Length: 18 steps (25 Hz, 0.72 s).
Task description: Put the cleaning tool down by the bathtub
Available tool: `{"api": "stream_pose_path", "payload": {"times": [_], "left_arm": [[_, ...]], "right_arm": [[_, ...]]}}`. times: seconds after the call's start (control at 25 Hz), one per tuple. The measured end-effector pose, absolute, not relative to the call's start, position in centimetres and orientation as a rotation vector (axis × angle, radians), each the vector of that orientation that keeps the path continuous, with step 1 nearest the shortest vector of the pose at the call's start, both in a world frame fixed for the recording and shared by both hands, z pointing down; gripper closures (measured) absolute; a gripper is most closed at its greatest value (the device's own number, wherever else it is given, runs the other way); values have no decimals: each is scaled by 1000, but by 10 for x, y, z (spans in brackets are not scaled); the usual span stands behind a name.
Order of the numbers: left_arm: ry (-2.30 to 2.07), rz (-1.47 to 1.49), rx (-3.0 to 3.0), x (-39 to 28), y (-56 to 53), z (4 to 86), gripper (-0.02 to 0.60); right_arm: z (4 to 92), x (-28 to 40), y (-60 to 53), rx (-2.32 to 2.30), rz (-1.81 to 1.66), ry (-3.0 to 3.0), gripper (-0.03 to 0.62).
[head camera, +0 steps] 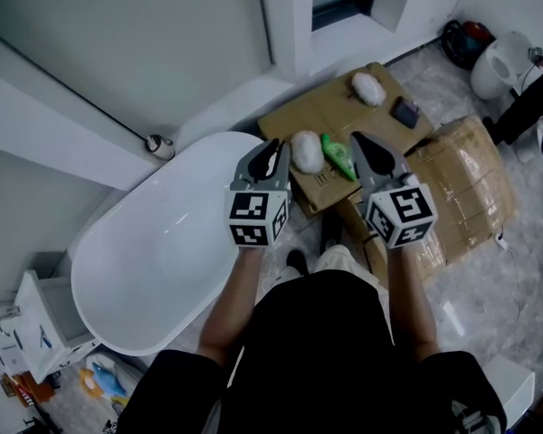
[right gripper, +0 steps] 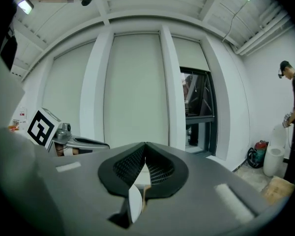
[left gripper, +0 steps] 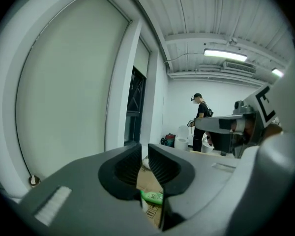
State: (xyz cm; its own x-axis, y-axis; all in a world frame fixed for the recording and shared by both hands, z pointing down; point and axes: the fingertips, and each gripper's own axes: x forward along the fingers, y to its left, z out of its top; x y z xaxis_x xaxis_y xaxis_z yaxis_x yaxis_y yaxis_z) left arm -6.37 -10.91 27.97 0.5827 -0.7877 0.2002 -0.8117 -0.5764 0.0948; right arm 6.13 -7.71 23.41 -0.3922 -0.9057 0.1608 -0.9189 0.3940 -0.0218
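The green cleaning tool (head camera: pixel 339 157) lies on flat cardboard (head camera: pixel 330 116) just right of the white bathtub (head camera: pixel 118 215), beside a white padded mitt (head camera: pixel 306 152). Both grippers are held up in the air above this spot, pointing nearly level toward the window wall. My left gripper (head camera: pixel 271 155) has its jaws a narrow gap apart with nothing between them. Through that gap, in the left gripper view, the green tool (left gripper: pixel 153 196) shows far below my left gripper (left gripper: pixel 144 149). My right gripper (head camera: pixel 366 148) (right gripper: pixel 145 144) is shut, its tips meeting on nothing.
Taped cardboard boxes (head camera: pixel 462 188) stand at the right. A second white mitt (head camera: pixel 368 89) and a small dark object (head camera: pixel 405 111) lie on the flat cardboard. A toilet (head camera: pixel 502 61) is at the far right, and another person (left gripper: pixel 201 117) stands beyond.
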Motion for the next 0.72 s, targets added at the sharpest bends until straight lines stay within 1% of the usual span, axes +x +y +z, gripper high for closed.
{"api": "stream_pose_path", "payload": {"times": [0.36, 0.72], "left_arm": [[-1397, 151, 2710, -76, -98, 235, 580], [-1422, 152, 2705, -88, -100, 232, 581]], "right_arm": [[208, 50, -70, 1643, 80, -2555, 586], [208, 43, -67, 1631, 65, -2540, 586]]}}
